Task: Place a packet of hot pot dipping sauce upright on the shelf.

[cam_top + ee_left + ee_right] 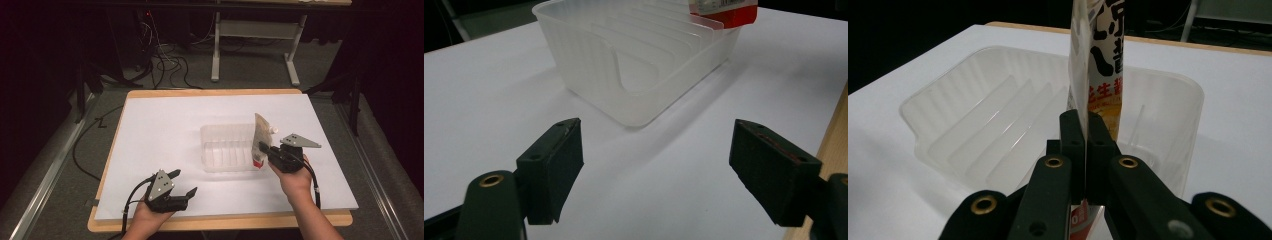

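Note:
A clear ribbed plastic tray [220, 135] [589, 65] [948, 95] sits in the middle of the white table. A flat spouted pouch [261, 137] [1100, 65] with red, white and beige print stands upright over the tray's right end. My right gripper [263, 147] [1084, 125] is shut on the pouch's lower part, jaws pinching it edge-on. The pouch's red bottom [724, 12] hangs at the tray's rim in the left gripper view. My left gripper [182, 184] [656, 165] rests near the table's front left, open, with nothing between its pads, pointing toward the tray.
The white table top [165, 125] has a wooden edge [220, 220] at the front. Behind the table a desk frame [255, 40] and loose cables [165, 60] stand on the floor.

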### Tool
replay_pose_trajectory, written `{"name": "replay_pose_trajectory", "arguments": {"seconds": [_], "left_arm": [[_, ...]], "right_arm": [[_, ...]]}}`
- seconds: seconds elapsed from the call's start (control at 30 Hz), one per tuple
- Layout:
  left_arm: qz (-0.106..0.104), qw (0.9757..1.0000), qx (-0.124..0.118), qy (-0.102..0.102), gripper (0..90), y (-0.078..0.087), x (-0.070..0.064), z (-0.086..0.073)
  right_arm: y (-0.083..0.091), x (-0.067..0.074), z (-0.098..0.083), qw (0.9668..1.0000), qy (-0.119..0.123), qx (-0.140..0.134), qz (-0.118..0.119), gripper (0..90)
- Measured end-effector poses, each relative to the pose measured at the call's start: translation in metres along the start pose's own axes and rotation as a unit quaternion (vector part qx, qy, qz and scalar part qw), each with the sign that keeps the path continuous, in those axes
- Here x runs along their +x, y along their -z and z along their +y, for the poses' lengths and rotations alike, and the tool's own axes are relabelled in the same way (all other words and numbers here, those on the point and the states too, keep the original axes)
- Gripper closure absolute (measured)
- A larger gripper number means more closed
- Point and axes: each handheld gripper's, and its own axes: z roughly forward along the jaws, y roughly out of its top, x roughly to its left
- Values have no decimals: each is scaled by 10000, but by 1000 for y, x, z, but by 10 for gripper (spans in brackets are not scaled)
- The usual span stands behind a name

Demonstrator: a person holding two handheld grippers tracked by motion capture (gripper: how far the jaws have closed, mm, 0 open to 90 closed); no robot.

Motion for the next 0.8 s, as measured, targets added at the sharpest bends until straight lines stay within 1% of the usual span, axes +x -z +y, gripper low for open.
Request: {"name": "replay_pose_trajectory", "arguments": {"seconds": [0.3,0.57,0.6,0.73,0.8], "left_arm": [[-46,10000,15,-9,222,0,-1,0],[-52,10000,-1,7,222,0,-1,0],[-56,10000,5,7,222,0,-1,0],[-64,10000,14,9,222,0,-1,0],[-66,10000,22,5,222,0,-1,0]], "right_arm": [[-11,-5,6,9999,-14,43,-118,900],[-21,-8,4,9996,-42,95,-248,900],[-23,-8,4,9995,1,105,-297,900],[-26,-8,4,9993,40,52,-379,900],[-26,-8,4,9992,13,45,-389,900]]}}
